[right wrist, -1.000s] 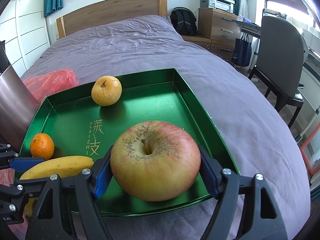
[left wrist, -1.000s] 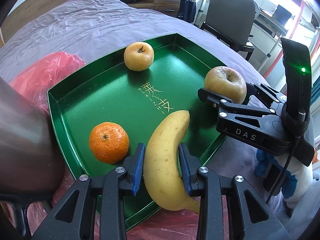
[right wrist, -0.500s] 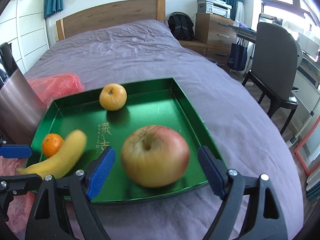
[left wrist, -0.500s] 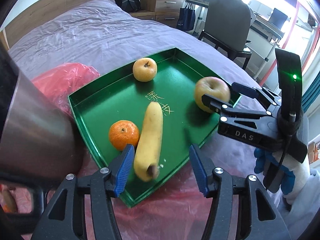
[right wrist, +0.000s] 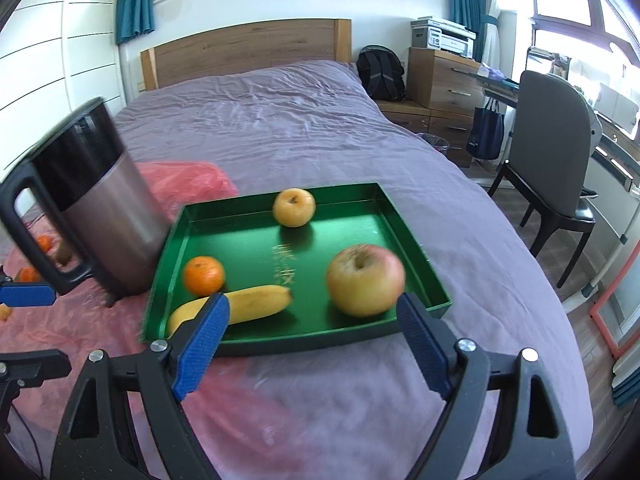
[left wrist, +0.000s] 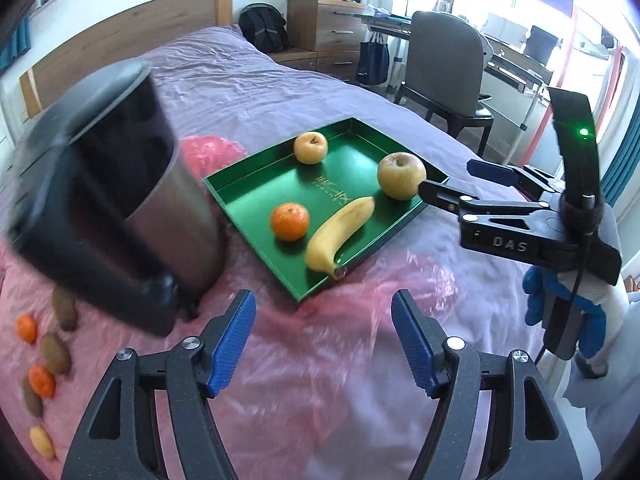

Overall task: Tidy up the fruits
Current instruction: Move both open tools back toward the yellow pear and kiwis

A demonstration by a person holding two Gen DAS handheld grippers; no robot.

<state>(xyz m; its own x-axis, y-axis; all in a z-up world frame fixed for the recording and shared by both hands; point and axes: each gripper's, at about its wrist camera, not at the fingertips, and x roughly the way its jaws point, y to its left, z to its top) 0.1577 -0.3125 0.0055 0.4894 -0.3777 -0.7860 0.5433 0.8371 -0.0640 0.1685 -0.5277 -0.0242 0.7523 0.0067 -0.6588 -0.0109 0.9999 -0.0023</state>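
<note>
A green tray (left wrist: 256, 200) (right wrist: 416, 248) lies on the purple bed. In it rest a banana (left wrist: 340, 232) (right wrist: 248, 302), an orange (left wrist: 290, 221) (right wrist: 204, 275), a large apple (left wrist: 401, 175) (right wrist: 365, 280) and a small yellow apple (left wrist: 310, 147) (right wrist: 294, 207). My left gripper (left wrist: 324, 334) hovers over the pink plastic sheet in front of the tray, its jaws opening with nothing between them. My right gripper (right wrist: 312, 344) (left wrist: 456, 180) hangs open before the tray's near edge, and nothing is between its pads.
A steel kettle (left wrist: 132, 184) (right wrist: 92, 200) with a black handle stands left of the tray. Several small oranges and kiwis (left wrist: 52, 354) lie on the pink plastic sheet (left wrist: 320, 360) at the far left. A chair (right wrist: 560, 160) and desk stand right of the bed.
Both grippers let go of their fruit and drew back and up from the tray. The banana and the large apple now lie in the tray.
</note>
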